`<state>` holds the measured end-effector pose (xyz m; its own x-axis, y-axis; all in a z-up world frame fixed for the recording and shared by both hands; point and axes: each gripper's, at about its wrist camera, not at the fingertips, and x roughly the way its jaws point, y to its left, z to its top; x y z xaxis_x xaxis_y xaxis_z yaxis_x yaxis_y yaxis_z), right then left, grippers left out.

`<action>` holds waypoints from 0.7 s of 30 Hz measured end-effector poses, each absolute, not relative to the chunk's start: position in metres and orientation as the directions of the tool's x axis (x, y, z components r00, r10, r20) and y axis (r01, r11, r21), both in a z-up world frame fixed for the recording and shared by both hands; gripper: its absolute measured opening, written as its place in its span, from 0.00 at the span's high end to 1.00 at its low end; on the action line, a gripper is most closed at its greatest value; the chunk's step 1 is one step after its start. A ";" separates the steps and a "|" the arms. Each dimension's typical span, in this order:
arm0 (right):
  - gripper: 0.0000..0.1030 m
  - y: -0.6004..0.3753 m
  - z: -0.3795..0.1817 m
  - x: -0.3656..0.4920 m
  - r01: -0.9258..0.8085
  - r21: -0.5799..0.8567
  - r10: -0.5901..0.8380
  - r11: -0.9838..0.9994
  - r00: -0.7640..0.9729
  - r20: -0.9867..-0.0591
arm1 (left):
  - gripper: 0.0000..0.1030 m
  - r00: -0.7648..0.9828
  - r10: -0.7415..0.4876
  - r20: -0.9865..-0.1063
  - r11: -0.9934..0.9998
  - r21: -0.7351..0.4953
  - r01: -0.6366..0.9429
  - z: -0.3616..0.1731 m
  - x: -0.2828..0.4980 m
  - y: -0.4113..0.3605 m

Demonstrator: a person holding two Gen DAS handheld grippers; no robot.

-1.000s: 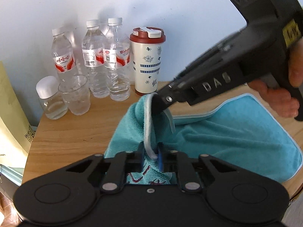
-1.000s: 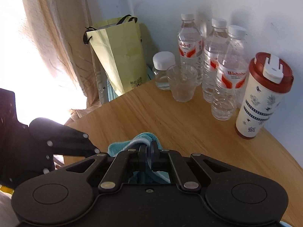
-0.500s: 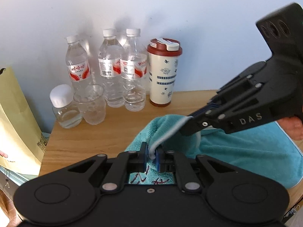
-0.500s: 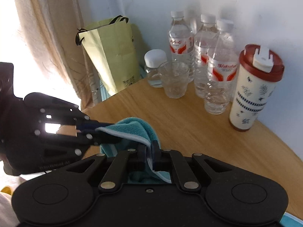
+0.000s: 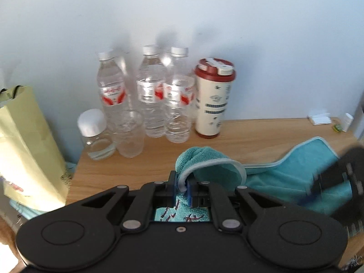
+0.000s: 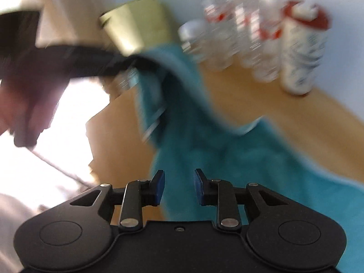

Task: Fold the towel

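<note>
Behind towel [image 5: 282,175]: bottles [image 5: 150,95], tumbler [image 5: 212,100], probably glass [image 5: 130,134]

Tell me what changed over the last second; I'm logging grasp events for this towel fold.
The right gripper let go of the teal terry towel and pulled away rightward, jaws now open. The left gripper stays clamped on the towel's white-trimmed edge; the plastic water bottles haven't moved.

Teal white-edged towel [image 5: 293,173], corner lifted
</note>
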<state>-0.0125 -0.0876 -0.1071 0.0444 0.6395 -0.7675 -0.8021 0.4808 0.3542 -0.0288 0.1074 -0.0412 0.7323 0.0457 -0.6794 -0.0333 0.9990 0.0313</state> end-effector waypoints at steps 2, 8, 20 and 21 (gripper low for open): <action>0.64 -0.079 -0.116 -0.024 -0.817 0.355 0.641 0.455 0.023 -0.767 | 0.93 0.732 0.058 -0.678 0.998 0.033 -0.048 -0.038 -0.031 0.104; 0.62 -0.052 -0.137 -0.033 -0.822 0.238 0.578 0.518 0.132 -0.805 | 0.93 0.720 0.060 -0.691 0.998 0.038 -0.047 -0.039 -0.034 0.109; 0.94 -0.023 -0.155 -0.016 -0.648 0.245 0.464 0.721 0.189 -0.866 | 0.93 0.689 -0.114 -0.716 0.989 -0.018 0.145 -0.060 -0.010 0.170; 0.94 -0.022 -0.156 -0.016 -0.634 0.254 0.461 0.731 0.183 -0.868 | 0.93 0.684 -0.125 -0.719 0.988 -0.025 0.155 -0.062 -0.007 0.174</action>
<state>-0.0157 -0.0222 -0.1560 0.1829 0.4608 -0.8685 -0.6335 0.7307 0.2543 -0.0067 0.1738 -0.0622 0.6841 -0.1255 -0.7185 0.1554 0.9876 -0.0245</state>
